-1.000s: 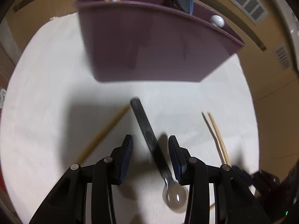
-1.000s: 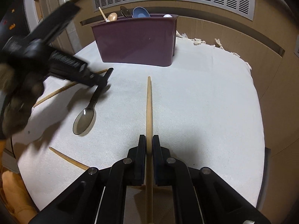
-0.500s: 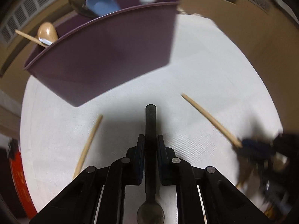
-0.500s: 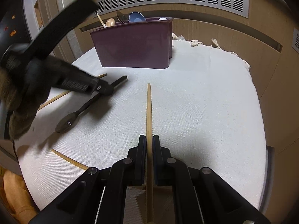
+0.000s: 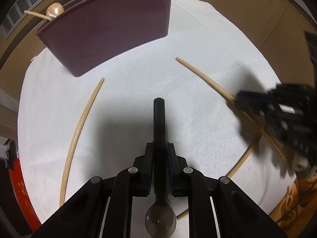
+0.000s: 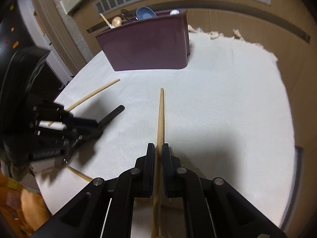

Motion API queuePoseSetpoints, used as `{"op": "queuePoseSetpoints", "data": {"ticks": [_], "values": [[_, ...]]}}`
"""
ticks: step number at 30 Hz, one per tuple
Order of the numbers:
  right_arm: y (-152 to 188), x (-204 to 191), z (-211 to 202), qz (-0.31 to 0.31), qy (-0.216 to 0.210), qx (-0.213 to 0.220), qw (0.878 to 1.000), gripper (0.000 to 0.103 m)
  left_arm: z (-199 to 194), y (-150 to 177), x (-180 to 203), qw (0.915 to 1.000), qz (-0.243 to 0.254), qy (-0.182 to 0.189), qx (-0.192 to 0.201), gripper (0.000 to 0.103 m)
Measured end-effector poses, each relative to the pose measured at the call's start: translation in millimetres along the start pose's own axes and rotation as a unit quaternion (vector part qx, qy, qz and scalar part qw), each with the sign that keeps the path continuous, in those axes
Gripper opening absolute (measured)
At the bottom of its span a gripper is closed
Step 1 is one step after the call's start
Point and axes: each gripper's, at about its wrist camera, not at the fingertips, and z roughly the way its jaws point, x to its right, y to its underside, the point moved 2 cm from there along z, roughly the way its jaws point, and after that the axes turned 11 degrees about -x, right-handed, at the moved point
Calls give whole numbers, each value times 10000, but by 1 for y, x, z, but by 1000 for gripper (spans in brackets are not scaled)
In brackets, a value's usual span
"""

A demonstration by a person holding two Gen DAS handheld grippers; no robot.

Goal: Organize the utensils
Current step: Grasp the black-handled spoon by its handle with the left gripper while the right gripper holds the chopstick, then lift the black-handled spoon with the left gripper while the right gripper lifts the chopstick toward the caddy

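Because both loads are slim, stiff and light, little clamping force needed, though each likely to pivot or slide between the pads if nudged at its free end. Left gripper [image 5: 160, 154] clenched on the dark translucent plastic spoon [image 5: 159, 123], taken along the flat black handle just ahead of the neck; a sound place, since the smoky bowl sits behind the jaws toward the camera and the handle juts forward, lifted clear of the cloth and throwing a shadow. Smooth plastic, so probably a little slippery; not fragile. Right gripper [image 6: 158, 154] clamped on a pale wooden chopstick [image 6: 160, 117], held about midway, tapered tip pointing forward above the cloth, butt end running back under the camera. Long and thin, so apt to swing if gripped off balance; a mid-length hold seems wise.

Ahead of both, a dark maroon plastic caddy [image 5: 111, 33] standing upright on the white woven tablecloth [image 5: 138, 75], already holding a wooden spoon, a blue spoon and a few other handles whose kind cannot be told. Still loose on the cloth: a second wooden chopstick [image 5: 79, 130] left of the spoon, near the caddy's corner, and another chopstick [image 5: 240, 161] lower right, partly hidden behind the right gripper. Spoon and held chopstick both well short of the caddy's rim.
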Motion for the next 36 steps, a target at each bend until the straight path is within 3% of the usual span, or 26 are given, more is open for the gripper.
{"op": "queuePoseSetpoints", "data": {"ticks": [7,13,15,26,31,36], "values": [[-34,-15,15,-272,389,-300,9984,13,-3,-2,-2,9997,-44,116,-228,16],[-36,-22,24,-425,638,-538,9956,14,-6,-7,1,9994,-3,176,-290,16],[-32,-26,22,-484,631,-542,9954,9,-9,-5,0,9996,-38,181,-232,16],[-14,-38,-14,-445,389,-131,9982,9,-22,16,-15,9990,-162,183,380,16],[-8,-37,-20,-372,382,-109,9985,9,-24,31,-24,9960,-417,440,655,15],[-11,-38,-13,-449,351,-268,9980,9,-19,61,-26,9943,-506,302,884,14]]}}
